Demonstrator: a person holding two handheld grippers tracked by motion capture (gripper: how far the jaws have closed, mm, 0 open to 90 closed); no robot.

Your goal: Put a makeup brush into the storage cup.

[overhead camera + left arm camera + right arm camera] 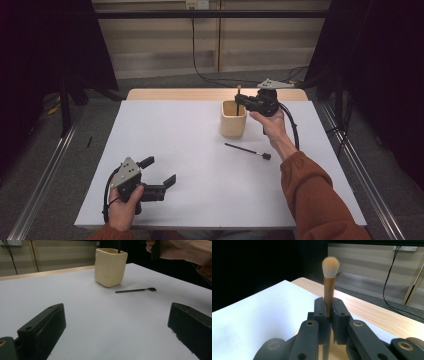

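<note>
1. High view: the white counter (190, 165) takes up the middle of the frame, with a strip of bare wood along its far edge at the upper centre.
2. Next in size come the person's arms. An orange sleeve (315, 200) rises from the lower right, and its hand carries the right gripper (241, 101) at the upper centre, just above the cup. The other hand holds the left gripper (160, 172) low on the counter at the lower left.
3. The cream cup (233, 119) stands upright right of centre in the high view. In the left gripper view it sits at the upper centre (110, 267), and a dark handle dips into its mouth.
4. The left gripper's fingers (43, 327) are released and spread wide, standing at the lower left and lower right of the left gripper view with only bare counter between them.
5. The right gripper's fingers (340, 320) are clenched on the makeup brush (329, 287). In the right gripper view it stands upright at the centre of the frame, with a gold ferrule and a pale tuft on top, and its lower part runs down over the cup.
6. A thin black brush (247, 150) lies flat on the counter just below and right of the cup, well apart from both grippers. It also shows right of centre in the left gripper view (135, 290).
</note>
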